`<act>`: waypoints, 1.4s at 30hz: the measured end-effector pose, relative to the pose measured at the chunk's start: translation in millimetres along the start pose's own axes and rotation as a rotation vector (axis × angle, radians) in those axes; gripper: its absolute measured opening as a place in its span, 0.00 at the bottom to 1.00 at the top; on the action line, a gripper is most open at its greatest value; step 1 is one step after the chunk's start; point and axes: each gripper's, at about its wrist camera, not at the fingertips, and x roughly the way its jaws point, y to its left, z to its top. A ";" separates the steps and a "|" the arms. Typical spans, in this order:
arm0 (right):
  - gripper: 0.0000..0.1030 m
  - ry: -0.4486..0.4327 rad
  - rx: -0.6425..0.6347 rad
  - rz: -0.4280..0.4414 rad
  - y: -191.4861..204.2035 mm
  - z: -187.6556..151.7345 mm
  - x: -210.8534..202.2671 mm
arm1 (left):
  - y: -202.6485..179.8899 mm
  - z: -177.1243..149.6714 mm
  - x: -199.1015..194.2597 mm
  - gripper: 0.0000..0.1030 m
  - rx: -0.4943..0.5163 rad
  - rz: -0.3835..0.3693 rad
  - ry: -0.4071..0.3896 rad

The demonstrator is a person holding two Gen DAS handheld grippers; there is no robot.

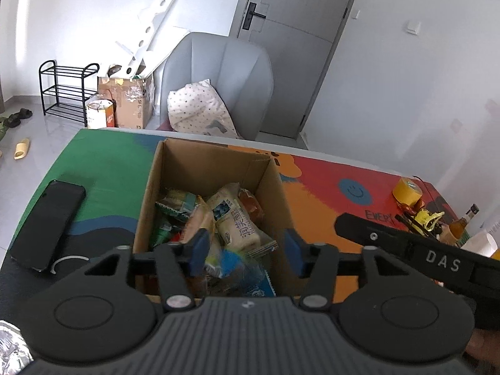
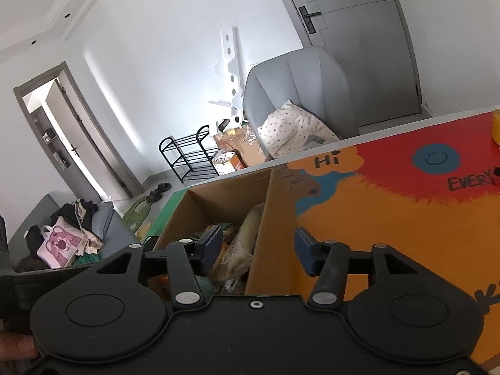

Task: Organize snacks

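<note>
Left wrist view: the left tongs (image 1: 245, 251) hang over the near end of the cardboard box (image 1: 150, 193), angled down into it, blue pads spread wide and holding nothing. Under them lie the snacks (image 1: 236, 218), a heap of packets filling the box bottom, a pale bread packet on top. The right tool's black body pokes in from the right edge. The box sits on the counter (image 1: 109, 168), painted green, orange and red, with a black phone (image 1: 47, 225) to its left and a yellow tape roll (image 1: 406, 189) well off to the right. Behind, a grey armchair (image 1: 218, 72) with a spotted pillow (image 1: 200, 109), a black shoe rack (image 1: 67, 90) and a grey door (image 1: 290, 31).

From the right wrist, the right tongs (image 2: 257, 251) straddle the box's right wall (image 2: 268, 237), one pad inside, one outside, spread and gripping nothing.
</note>
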 end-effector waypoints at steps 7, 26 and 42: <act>0.58 -0.014 0.014 -0.022 -12.2 -1.7 -13.0 | -8.0 -3.6 -5.7 0.73 0.017 0.015 -0.015; 1.00 -0.071 0.024 -0.080 -29.8 -9.9 -68.7 | -17.8 -15.7 -38.0 0.91 0.034 0.072 -0.049; 1.00 -0.083 -0.005 -0.111 -20.7 -28.4 -115.4 | -17.6 -34.4 -86.6 1.00 0.097 0.084 -0.075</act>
